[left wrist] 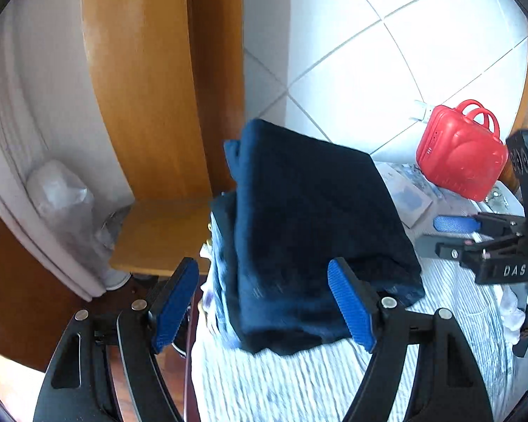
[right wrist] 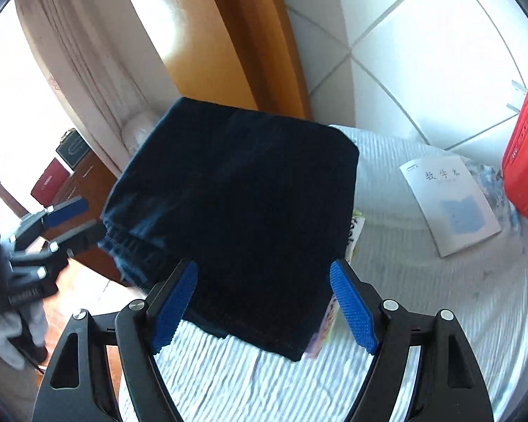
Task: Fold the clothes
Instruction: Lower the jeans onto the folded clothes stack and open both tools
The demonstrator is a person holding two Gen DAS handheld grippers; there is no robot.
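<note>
A dark navy garment lies folded into a thick rectangle on a white ribbed bedspread. It also shows in the right wrist view, with an elastic waistband at its left edge. My left gripper is open and empty, its blue pads either side of the garment's near edge, above it. My right gripper is open and empty over the garment's near edge. The right gripper also shows at the right in the left wrist view, and the left gripper at the left in the right wrist view.
A red plastic case and a white booklet lie on the bed to the right. A wooden headboard and shelf stand behind. A white tiled wall is at the back. Printed paper sticks out under the garment.
</note>
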